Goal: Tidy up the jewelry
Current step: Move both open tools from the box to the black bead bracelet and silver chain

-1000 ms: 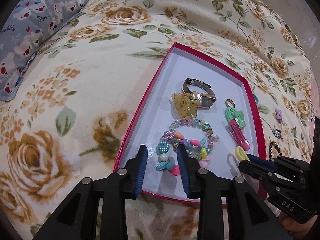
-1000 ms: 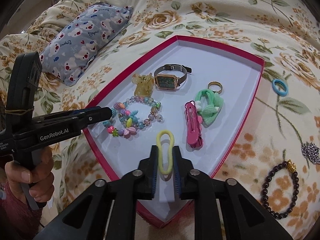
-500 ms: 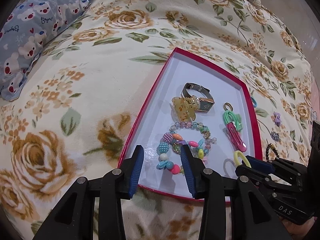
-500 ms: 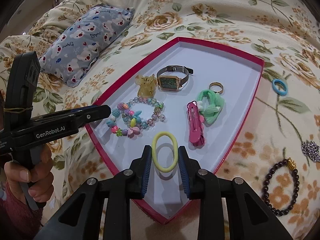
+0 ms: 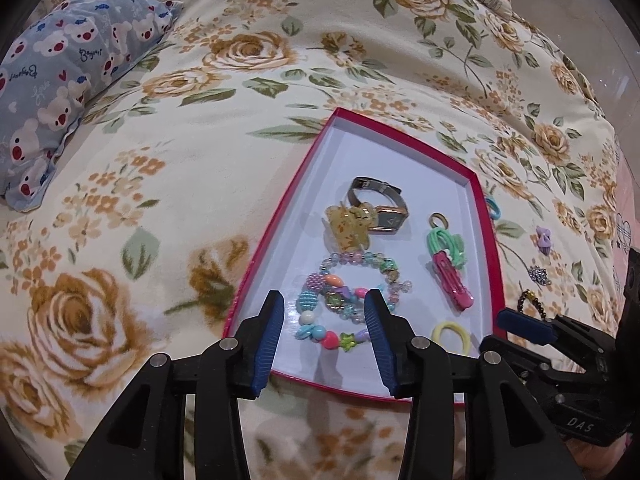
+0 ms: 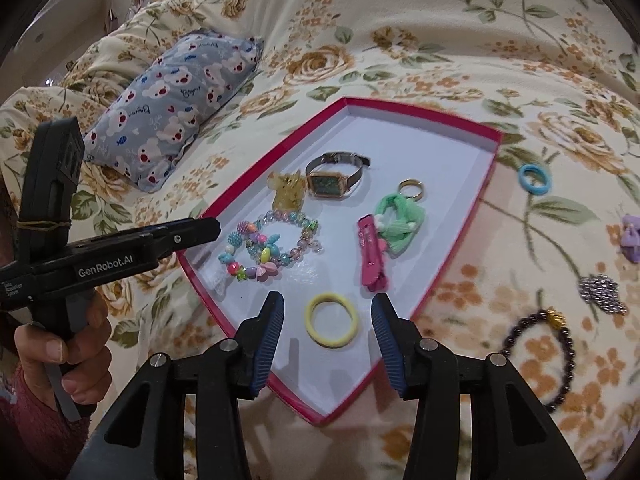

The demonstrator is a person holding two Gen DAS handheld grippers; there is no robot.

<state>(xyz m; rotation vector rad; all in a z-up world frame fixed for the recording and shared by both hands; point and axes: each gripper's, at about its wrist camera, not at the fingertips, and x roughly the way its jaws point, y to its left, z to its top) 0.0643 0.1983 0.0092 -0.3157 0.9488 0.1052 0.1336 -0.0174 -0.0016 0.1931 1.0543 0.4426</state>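
A red-rimmed white box (image 6: 476, 196) (image 5: 276, 236) lies on the floral bedspread. In it lie a watch (image 6: 334, 178), a yellow claw clip (image 6: 288, 194), a colourful bead bracelet (image 6: 266, 250) (image 5: 344, 300), a gold ring (image 6: 412, 189), a green scrunchie (image 6: 400, 220), a pink hair clip (image 6: 372, 254) and a yellow hair tie (image 6: 331, 320) (image 5: 452, 334). My right gripper (image 6: 327, 338) is open, with the yellow tie lying free between its fingers. My left gripper (image 5: 325, 336) is open and empty over the box's near edge.
Outside the box on the right lie a blue hair tie (image 6: 534, 180), a purple bow (image 6: 632, 238), a silver chain (image 6: 602, 288) and a dark bead bracelet (image 6: 538, 354). A bear-print pillow (image 6: 172, 100) lies at the left.
My right gripper opened and let the yellow hair tie go; it now lies round on the box floor. Both grippers drew back a little.
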